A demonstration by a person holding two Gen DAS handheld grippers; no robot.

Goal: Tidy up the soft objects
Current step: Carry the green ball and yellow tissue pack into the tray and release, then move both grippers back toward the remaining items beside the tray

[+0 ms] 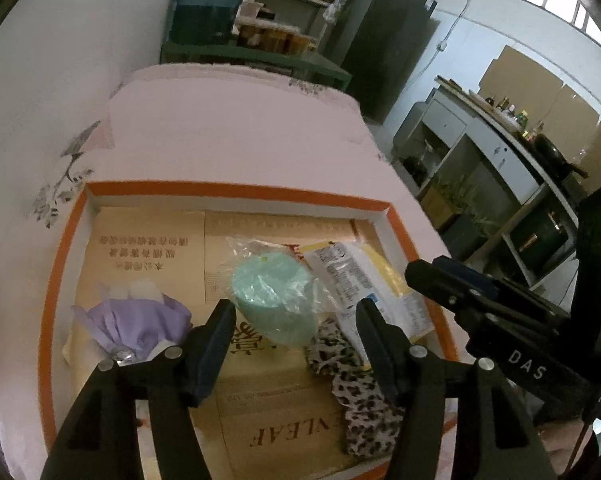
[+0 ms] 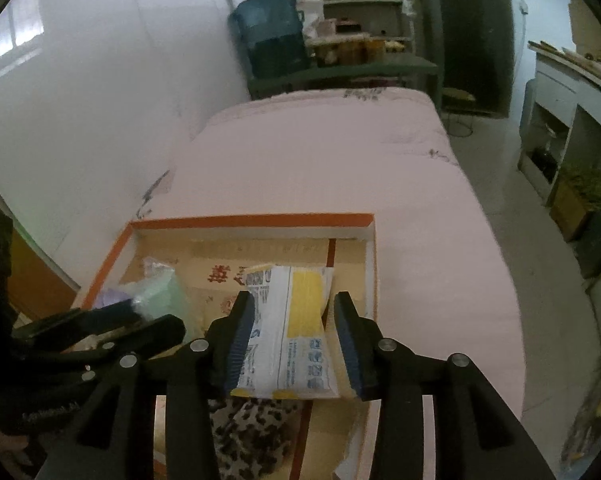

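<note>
Standing over the bed, I can see an orange-rimmed box (image 1: 228, 190) resting on the pink quilt (image 1: 236, 136), and most of the soft things appear to be inside it already. A lilac cloth bundle (image 1: 136, 326) lies toward one side, a mint-green roll in clear wrap (image 1: 274, 300) sits near the middle, a leopard-print fabric (image 1: 360, 396) trails along the near end, and a white and yellow packet (image 2: 288, 328) rests toward the other side, partly over the leopard print. The left gripper (image 1: 296, 322) hangs just above the green roll with its jaws spread wide; the fingers (image 1: 216, 328) stand clear of the wrap, so it reads as let go, holding nothing. The right gripper (image 2: 294, 332) has the packet between its jaws. One pad looks close against the packet's edge while a gap shows on the other side, so I take it as released, though contact on the near side is hard to rule out. Nothing soft shows lying loose on the quilt outside the box in either view. My guess is that the sorting is nearly done: what remains may be only drawing both tools back, or tidying how the pieces overlap in the box.
</note>
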